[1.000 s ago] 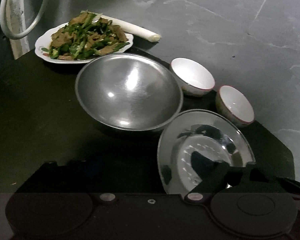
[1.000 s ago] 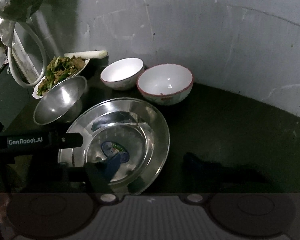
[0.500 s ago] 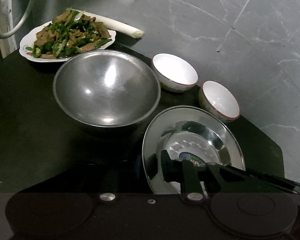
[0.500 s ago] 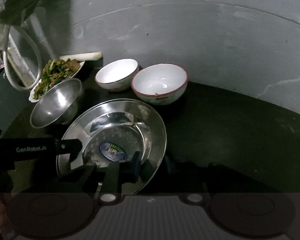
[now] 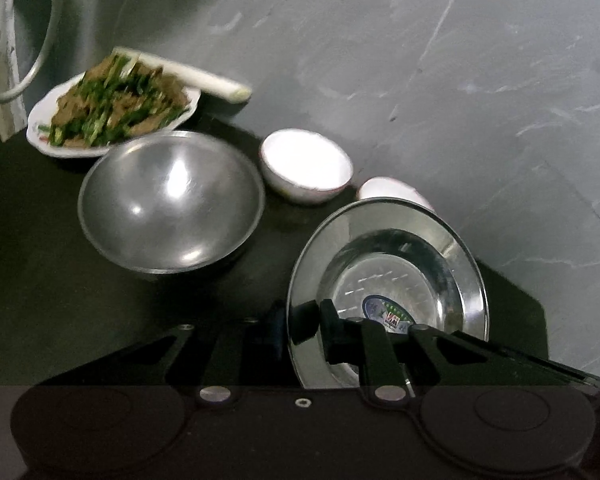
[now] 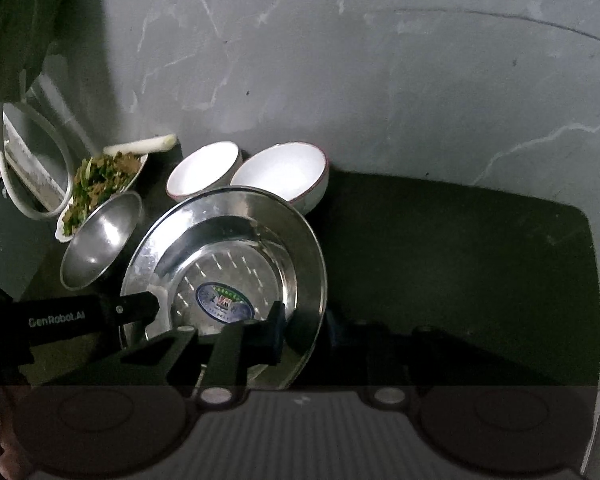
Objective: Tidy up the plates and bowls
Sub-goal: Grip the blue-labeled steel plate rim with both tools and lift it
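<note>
A shiny round steel plate with a wide flat rim and a blue oval sticker in its centre [image 5: 387, 264] is gripped from two sides and appears tilted, with its far edge raised above the dark tabletop [image 6: 439, 248]. The left gripper [image 5: 303, 334] is placed at the near left rim of this plate: one black finger [image 5: 333, 332] lies inside the plate and the other is outside the rim, so the jaws are pinching the rim. The right gripper [image 6: 303, 334] is seen at the near right rim of the same plate [image 6: 228, 264]; one finger [image 6: 274, 332] is inside the plate and the second one is hidden in the dark outside the edge, and the rim is pinched between them. In the right wrist view, the black body of the left gripper, marked with white letters, is seen at the plate's left edge.

Just to the left of the plate, a deep round bowl of dull steel [image 5: 172, 200] is standing on the table. Behind it, a white oval dish filled with cooked green and brown vegetables [image 5: 112, 116] is placed, and a pale leek stalk [image 5: 204, 80] lies behind that dish, near the grey wall [image 5: 379, 60]. Two white ceramic bowls with a thin red rim are set side by side at the back: the left bowl [image 6: 204, 170] and the right bowl [image 6: 282, 172]. The right one is partly covered by the raised far edge of the plate in both views.
</note>
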A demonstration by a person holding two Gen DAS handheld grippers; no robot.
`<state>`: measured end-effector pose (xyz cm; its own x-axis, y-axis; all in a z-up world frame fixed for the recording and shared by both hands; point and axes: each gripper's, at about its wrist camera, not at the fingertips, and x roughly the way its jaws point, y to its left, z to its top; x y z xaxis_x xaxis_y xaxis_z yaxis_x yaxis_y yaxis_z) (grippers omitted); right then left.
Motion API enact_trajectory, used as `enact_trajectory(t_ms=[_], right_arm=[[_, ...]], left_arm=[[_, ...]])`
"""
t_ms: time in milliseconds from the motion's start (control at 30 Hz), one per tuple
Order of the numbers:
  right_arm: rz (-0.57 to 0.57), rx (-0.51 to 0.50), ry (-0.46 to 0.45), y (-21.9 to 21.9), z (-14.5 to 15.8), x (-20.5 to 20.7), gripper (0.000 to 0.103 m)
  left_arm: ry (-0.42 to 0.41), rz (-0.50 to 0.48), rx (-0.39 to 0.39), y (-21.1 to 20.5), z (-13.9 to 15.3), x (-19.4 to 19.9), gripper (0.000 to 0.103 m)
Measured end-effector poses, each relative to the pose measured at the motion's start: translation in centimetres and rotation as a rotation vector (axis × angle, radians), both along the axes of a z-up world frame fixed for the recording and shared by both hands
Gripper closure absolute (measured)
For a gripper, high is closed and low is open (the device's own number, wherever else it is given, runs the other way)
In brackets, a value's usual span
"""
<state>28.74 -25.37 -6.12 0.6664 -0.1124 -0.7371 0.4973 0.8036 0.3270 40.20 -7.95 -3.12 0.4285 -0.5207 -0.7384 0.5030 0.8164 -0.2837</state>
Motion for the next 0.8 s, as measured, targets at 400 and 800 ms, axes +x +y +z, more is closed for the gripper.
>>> enact_trajectory(t_ms=[400, 800], right_arm=[[-0.023, -0.036, -0.076, -1.2, 2.3, -3.5, 0.080], [0.072, -0.022, -0.078, 1.8, 3.5, -7.9, 0.079]], left_arm=[[-0.059, -0.034, -0.013, -0.6, 2.1, -4.1, 0.084], [-0.041, 0.006, 0.033, 3.1, 2.8, -8.7, 0.084]])
